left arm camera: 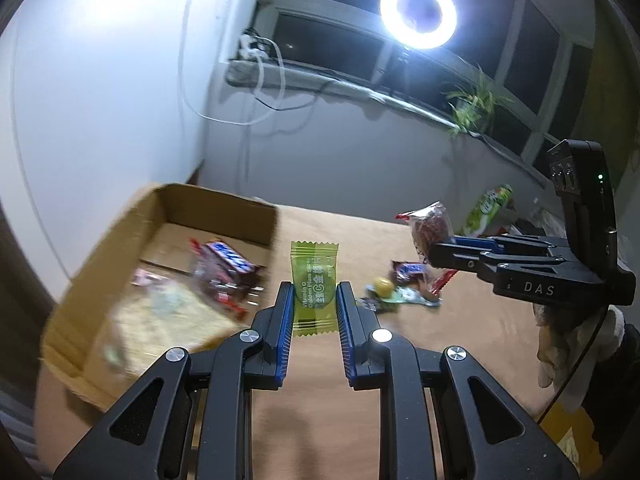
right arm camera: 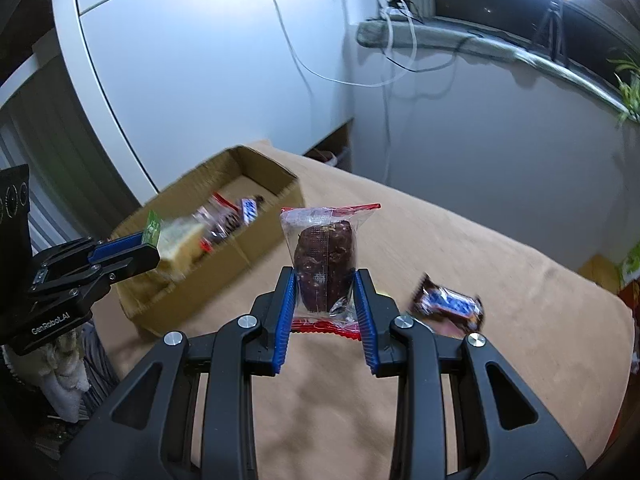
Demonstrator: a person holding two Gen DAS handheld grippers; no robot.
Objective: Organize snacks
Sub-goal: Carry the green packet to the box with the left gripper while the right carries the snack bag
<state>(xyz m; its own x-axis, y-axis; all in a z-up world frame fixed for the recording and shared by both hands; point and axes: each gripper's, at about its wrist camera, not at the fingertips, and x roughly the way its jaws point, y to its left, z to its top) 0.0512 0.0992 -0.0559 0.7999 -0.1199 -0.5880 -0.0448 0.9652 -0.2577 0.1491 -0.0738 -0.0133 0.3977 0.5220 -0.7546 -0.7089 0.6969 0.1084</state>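
Tool-pinched green sachet (left arm camera: 314, 286), box contents (left arm camera: 224, 272) blurred

A green plum-candy sachet (left arm camera: 314, 284) stands upright, pinched at its sides above the tan table (left arm camera: 460, 344), beside the open cardboard box (left arm camera: 224, 216) at the table's far left corner. A clear, red-edged packet with a dark brown cake (right arm camera: 325, 264) is likewise held upright. Wrapped bars (left arm camera: 228, 268) lie in the box; loose sweets (left arm camera: 404, 284) lie mid-table.
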